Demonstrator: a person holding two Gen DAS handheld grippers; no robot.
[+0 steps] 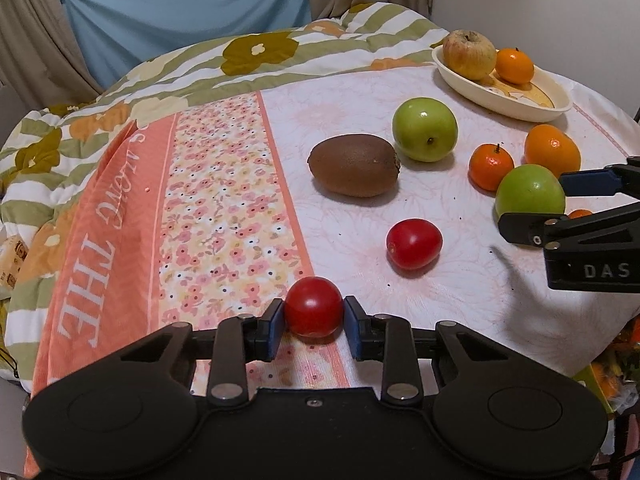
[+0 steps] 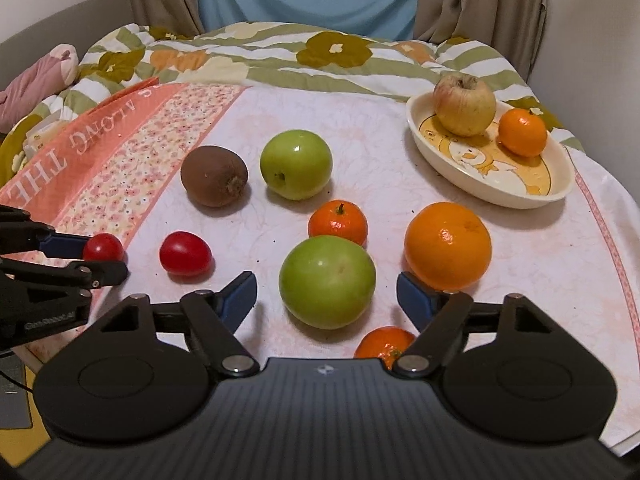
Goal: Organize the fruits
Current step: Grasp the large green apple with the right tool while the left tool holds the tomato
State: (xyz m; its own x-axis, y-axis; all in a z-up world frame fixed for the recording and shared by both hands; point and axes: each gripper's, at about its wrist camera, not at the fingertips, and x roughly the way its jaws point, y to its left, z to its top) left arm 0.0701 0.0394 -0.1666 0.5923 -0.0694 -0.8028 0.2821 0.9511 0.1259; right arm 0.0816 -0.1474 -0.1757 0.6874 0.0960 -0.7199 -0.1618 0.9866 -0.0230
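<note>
My left gripper is shut on a small red tomato, low over the cloth; it also shows in the right wrist view. My right gripper is open with its jaws on either side of a green apple, not touching it. A second tomato, a kiwi, another green apple, a small mandarin and a big orange lie loose. The cream oval dish holds a yellow apple and a mandarin.
Another mandarin lies just under my right gripper's body. The fruit sits on a pink and white cloth over a flowered quilt. Curtains and a blue sheet hang behind. The table edge drops off at the right.
</note>
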